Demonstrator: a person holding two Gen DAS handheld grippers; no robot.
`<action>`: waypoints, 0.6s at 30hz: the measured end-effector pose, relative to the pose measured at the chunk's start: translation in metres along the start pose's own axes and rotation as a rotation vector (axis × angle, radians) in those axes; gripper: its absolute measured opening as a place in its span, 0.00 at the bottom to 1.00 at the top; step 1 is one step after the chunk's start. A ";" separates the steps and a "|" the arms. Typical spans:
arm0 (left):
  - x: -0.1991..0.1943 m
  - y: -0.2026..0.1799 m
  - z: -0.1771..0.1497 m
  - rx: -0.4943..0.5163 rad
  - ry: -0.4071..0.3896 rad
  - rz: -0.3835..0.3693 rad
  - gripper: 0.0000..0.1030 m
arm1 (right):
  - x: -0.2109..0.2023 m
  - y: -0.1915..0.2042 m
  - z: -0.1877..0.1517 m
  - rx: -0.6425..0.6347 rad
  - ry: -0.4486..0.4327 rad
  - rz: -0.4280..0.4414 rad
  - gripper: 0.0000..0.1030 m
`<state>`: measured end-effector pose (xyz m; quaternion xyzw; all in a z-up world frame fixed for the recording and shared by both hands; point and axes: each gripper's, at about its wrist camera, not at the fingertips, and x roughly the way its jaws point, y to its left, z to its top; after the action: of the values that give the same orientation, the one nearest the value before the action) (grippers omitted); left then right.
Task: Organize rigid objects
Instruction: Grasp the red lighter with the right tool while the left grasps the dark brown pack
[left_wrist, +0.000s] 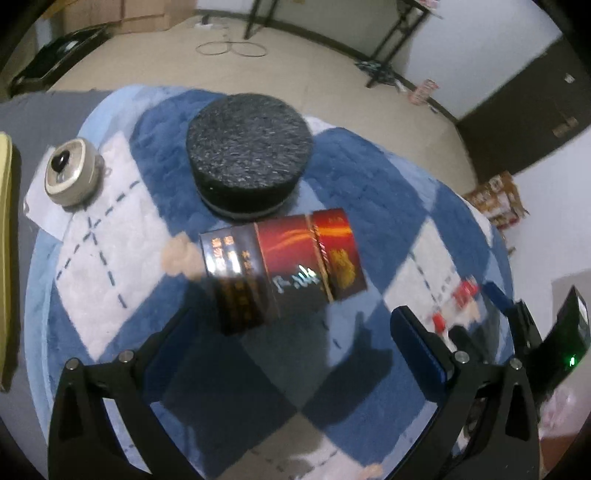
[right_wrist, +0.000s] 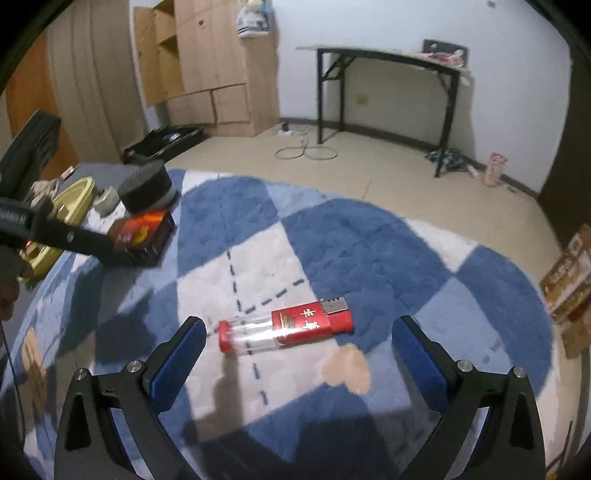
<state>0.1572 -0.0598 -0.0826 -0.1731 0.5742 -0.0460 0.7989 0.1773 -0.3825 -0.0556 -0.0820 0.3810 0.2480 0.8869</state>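
Both claws, left (left_wrist: 295, 325) and right (right_wrist: 299, 332), gape wide over the dark box (left_wrist: 282, 267) and lighter (right_wrist: 286, 330).

Two wrist fisheyes, close above rug (left_wrist: 110, 236), sharing dark box (right_wrist: 147, 236)

Bare rug (right_wrist: 351, 243) all around the lighter (right_wrist: 284, 326); black round case (left_wrist: 249, 155) hard behind the carton (left_wrist: 284, 269).

Black tongs (right_wrist: 299, 347) with blue pads (right_wrist: 181, 358), silver screws.
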 end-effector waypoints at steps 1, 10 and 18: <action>0.004 -0.001 0.001 -0.013 0.001 0.008 1.00 | 0.004 -0.003 0.000 -0.011 0.008 0.012 1.00; 0.041 -0.022 0.009 -0.009 -0.011 0.124 1.00 | 0.018 -0.012 -0.010 -0.072 0.006 0.055 1.00; 0.036 -0.009 0.011 0.007 -0.031 0.128 0.92 | 0.028 0.020 -0.009 -0.175 0.004 -0.110 0.81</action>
<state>0.1808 -0.0756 -0.1092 -0.1338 0.5716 0.0056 0.8095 0.1781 -0.3578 -0.0814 -0.1805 0.3546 0.2309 0.8879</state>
